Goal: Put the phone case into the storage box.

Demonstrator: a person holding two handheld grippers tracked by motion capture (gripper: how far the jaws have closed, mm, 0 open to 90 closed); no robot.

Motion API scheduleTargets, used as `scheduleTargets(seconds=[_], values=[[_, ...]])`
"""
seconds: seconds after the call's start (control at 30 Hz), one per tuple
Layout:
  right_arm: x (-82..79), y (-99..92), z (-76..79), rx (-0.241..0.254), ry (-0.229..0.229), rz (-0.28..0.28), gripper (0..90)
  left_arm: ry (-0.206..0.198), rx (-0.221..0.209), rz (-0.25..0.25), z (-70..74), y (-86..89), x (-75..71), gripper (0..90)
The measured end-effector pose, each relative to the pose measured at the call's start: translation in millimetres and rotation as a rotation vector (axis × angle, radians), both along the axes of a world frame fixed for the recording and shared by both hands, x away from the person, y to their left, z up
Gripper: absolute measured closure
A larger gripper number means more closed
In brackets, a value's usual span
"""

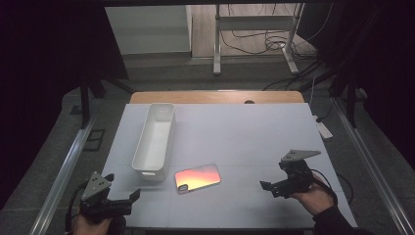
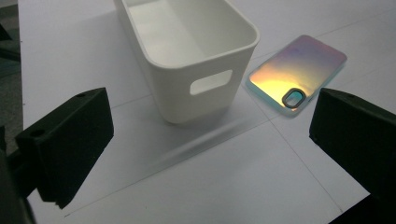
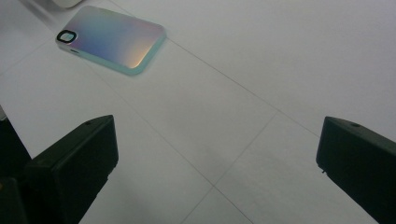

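A: Where are the two claws, and what state are they in?

B: The left gripper sits at the near left corner of the white table, held in a hand; its jaws are spread wide with nothing between them. The right gripper is at the near right, also held in a hand, jaws equally wide apart and empty. Both hover just over the table surface.

A: And the thing they are nearest to?

B: A phone case with a shiny pink-orange-blue finish lies flat on the table between the two grippers, closer to the near edge. Its camera cutout faces the left gripper. Neither gripper touches it.

A: Anything beside it?

B: A long white plastic bin stands just beside the case, on its left, running away from the person. In the left gripper view its handle slot faces the camera.
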State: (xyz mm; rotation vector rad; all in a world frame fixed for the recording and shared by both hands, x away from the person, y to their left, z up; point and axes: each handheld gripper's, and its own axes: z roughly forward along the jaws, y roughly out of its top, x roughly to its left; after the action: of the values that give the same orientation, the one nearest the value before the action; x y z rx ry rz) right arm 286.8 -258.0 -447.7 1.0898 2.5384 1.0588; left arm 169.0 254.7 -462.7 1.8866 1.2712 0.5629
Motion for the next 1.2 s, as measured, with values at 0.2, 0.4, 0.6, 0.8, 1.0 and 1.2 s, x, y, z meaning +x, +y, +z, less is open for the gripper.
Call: scheduleTargets(seconds=[0.2,0.4,0.6,0.8,1.0,1.2], values=[[0.6,9.6,-1.0,-0.013,0.006,0.026,0.0,-0.001,0.000,-0.002,-0.1,-0.1,0.0,0.2],[2.0,17.7,-1.7,-0.022,0.009,0.058,0.0,-0.001,-0.001,-0.002,-0.1,0.0,0.1,0.2],[4.3,26.7,-1.5,-0.031,0.018,0.088,0.0,-0.001,0.001,-0.001,0.0,-0.2,0.1,0.1],[6.8,35.7,-1.5,-0.028,0.021,0.107,0.0,0.001,-0.001,-0.003,0.0,0.0,0.2,0.1],[10.0,46.4,-2.1,-0.026,0.027,0.130,0.0,0.001,-0.001,-0.003,0.0,0.1,0.1,0.1],[12.7,55.0,-3.8,-0.027,0.038,0.138,0.0,0.000,-0.002,-0.005,0.0,0.2,0.1,0.1]])
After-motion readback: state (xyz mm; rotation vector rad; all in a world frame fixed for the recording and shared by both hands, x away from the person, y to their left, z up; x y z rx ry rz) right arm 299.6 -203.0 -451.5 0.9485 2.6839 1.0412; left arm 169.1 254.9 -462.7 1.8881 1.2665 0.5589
